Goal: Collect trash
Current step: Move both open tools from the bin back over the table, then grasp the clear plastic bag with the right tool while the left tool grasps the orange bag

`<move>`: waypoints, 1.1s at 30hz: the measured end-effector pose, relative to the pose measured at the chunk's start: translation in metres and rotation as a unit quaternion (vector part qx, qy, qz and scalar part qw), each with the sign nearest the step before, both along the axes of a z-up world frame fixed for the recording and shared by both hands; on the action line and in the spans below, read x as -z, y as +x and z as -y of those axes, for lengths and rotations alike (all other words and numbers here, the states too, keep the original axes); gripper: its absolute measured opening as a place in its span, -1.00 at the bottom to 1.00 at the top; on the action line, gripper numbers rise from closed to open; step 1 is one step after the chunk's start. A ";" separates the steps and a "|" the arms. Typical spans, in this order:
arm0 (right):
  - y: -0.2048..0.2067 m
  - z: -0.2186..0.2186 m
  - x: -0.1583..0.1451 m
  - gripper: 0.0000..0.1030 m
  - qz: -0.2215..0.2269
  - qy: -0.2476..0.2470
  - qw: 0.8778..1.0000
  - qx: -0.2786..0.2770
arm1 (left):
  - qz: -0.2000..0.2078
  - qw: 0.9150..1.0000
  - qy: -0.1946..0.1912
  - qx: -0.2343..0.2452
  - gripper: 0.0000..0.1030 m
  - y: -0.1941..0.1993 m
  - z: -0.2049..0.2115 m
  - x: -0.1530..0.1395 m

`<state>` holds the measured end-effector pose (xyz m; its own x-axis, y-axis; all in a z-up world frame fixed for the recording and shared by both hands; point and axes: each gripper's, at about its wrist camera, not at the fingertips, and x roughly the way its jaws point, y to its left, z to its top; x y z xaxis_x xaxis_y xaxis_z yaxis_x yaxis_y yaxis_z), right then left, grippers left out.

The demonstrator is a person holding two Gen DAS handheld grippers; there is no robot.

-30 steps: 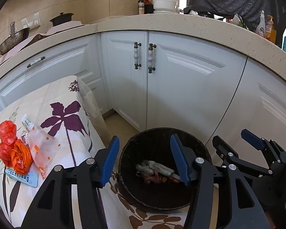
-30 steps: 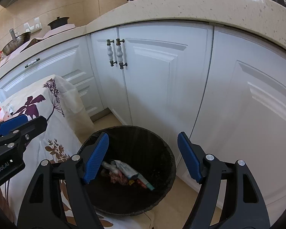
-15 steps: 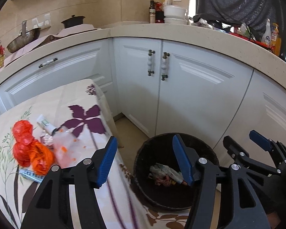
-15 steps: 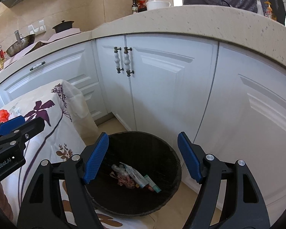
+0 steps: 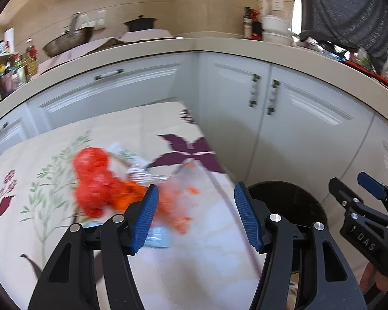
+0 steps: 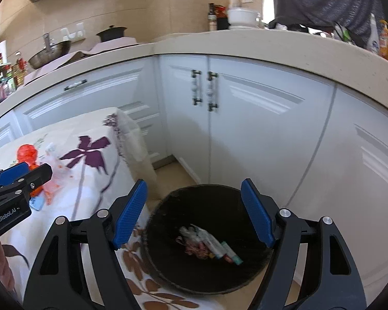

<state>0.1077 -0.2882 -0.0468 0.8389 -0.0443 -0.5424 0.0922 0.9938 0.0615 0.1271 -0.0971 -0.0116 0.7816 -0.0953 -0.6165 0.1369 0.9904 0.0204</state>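
Left gripper (image 5: 196,217) is over the bench (image 5: 199,271), jaws spread with nothing between them; they've just been opening a bit further. Right gripper (image 6: 194,213) hangs above the black bin (image 6: 194,199), jaws spread wide, empty as well.

Trash on the bench: red-orange plastic bag (image 5: 98,180) bunched up left of centre on the floral cloth, far side of the left gripper's left finger. Just right of it is a clear wrapper with orange spots (image 5: 178,201). A light blue flat item (image 5: 159,237) lies at the near edge of the pile, partly behind the left finger. Left wrist view is motion-blurred, so the small silvery and white bits (image 5: 139,170) at the far side of the pile are probably a tube and foil, can't say for certain.

Bin sits on the floor right of the bench, in the corner by the white cabinet doors (image 6: 245,129). Inside it: a few wrappers and a tube (image 6: 209,245) lying on the bottom.

In the right wrist view the left gripper's tip shows at the far left edge, in front of the red bag. Neither gripper touches any trash.
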 end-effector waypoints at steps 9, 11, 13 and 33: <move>0.008 -0.057 -0.011 0.42 0.005 -0.004 0.998 -0.059 | 0.001 0.998 0.008 -0.063 0.20 -0.008 -0.066 -0.002; 0.009 -0.072 -0.014 0.42 0.005 -0.006 0.997 -0.075 | -0.001 0.997 0.009 -0.077 0.21 -0.010 -0.081 0.000; 0.011 -0.084 -0.015 0.42 0.004 -0.007 0.996 -0.088 | -0.003 0.996 0.011 -0.090 0.21 -0.011 -0.095 0.001; 0.066 -0.155 -0.003 0.56 -0.080 -0.028 0.988 -0.132 | -0.022 0.987 -0.015 -0.158 0.26 -0.017 -0.179 0.012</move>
